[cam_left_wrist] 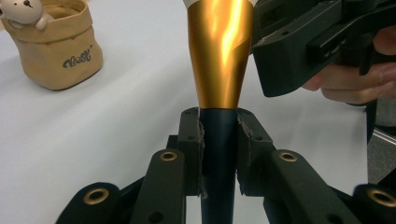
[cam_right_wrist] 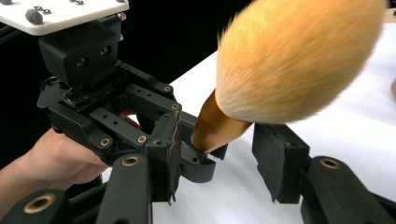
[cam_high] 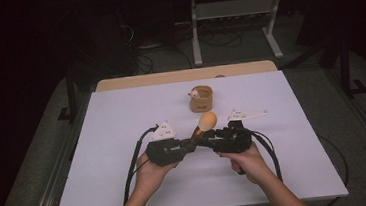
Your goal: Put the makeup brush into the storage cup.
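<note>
A makeup brush [cam_high: 206, 121] with a fluffy orange head [cam_right_wrist: 294, 60], a gold ferrule [cam_left_wrist: 219, 56] and a dark handle is held up above the white table, head tilted away from me. My left gripper [cam_left_wrist: 219, 135] is shut on the dark handle just below the ferrule. My right gripper [cam_right_wrist: 222, 163] faces it from the right. Its jaws stand on either side of the ferrule, and a gap shows beside the right pad [cam_right_wrist: 280, 158]. In the high view the two grippers meet tip to tip near the table's middle, left gripper [cam_high: 192, 142] and right gripper [cam_high: 203, 140].
A small tan paper bag [cam_high: 201, 99] with a toy bear peeking over its rim [cam_left_wrist: 23, 11] stands behind the brush. A white sheet [cam_high: 122, 118] covers the table, with a wooden strip [cam_high: 183, 76] at its far edge. Cables trail from both grippers toward me.
</note>
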`<control>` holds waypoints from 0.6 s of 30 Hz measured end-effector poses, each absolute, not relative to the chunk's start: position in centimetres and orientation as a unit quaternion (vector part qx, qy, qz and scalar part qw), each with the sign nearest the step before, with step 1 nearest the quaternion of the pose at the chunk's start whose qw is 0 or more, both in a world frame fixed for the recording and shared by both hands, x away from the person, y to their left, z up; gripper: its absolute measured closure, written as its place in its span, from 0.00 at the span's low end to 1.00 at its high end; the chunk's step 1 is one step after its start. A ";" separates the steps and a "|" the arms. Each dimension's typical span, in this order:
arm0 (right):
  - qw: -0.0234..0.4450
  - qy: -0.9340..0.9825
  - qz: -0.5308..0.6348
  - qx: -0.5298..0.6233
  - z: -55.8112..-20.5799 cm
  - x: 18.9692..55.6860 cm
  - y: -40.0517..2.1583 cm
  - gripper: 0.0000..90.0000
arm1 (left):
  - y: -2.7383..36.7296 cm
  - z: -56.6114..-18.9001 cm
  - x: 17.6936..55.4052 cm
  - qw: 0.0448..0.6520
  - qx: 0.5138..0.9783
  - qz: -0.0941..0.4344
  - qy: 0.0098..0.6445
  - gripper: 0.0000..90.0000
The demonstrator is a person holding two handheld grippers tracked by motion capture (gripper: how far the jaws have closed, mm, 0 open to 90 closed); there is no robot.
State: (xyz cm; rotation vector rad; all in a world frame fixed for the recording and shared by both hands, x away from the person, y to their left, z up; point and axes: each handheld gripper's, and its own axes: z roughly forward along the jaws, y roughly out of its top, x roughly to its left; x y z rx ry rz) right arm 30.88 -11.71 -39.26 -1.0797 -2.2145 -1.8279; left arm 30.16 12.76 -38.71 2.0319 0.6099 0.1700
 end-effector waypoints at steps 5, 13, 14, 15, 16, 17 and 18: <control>0.041 -0.722 -0.593 -0.353 -39.4 30.8 -11.4 0.57 | 12.6 -38.7 30.1 0.488 0.834 0.067 0.249 0.83; 0.041 -0.711 -0.602 -0.361 -39.3 30.9 -11.3 0.60 | 12.4 -38.7 30.0 0.495 0.831 0.062 0.246 0.82; 0.041 -0.710 -0.603 -0.362 -39.3 30.9 -11.3 0.60 | 12.4 -38.8 30.0 0.495 0.831 0.062 0.245 0.82; 0.042 -0.709 -0.604 -0.363 -39.3 30.9 -11.2 0.61 | 12.3 -38.8 30.0 0.497 0.830 0.061 0.245 0.82; 0.042 -0.708 -0.604 -0.363 -39.3 30.9 -11.2 0.61 | 12.2 -38.8 30.0 0.498 0.829 0.060 0.246 0.82; 0.041 -0.708 -0.604 -0.363 -39.3 30.9 -11.2 0.62 | 12.2 -38.8 30.0 0.499 0.829 0.059 0.246 0.82; 0.039 -0.708 -0.605 -0.363 -39.4 30.9 -11.2 0.62 | 12.2 -38.9 30.0 0.500 0.829 0.060 0.245 0.82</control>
